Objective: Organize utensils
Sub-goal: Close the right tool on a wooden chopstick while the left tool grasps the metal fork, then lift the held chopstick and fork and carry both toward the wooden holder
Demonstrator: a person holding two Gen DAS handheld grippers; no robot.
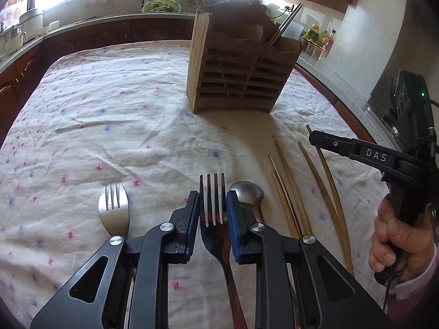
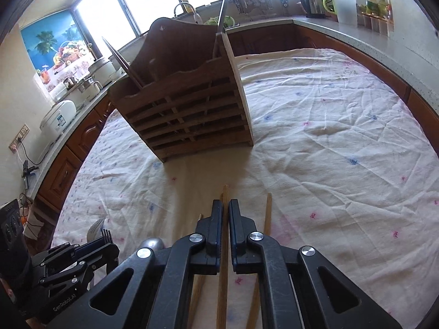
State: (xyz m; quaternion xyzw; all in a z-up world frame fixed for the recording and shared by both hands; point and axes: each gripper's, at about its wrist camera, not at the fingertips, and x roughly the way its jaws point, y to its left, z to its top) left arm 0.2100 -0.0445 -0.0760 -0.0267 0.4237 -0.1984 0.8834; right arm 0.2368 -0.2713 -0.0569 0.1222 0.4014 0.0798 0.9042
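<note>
At near edge of worktop (image 1: 82, 104), left gripper (image 1: 212, 213) clamps fork (image 1: 212, 192) at tines, right gripper (image 2: 225, 219) pinches one chopstick (image 2: 224, 205). Risk: both grips off-centre, so items may pivot or slip, missing holder (image 1: 236, 79) slots.

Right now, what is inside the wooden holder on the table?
From the wooden holder metal chopsticks stick out at one end, and another thin metal piece rises at the other. Its slatted front hides their lower parts and anything shorter inside.
</note>
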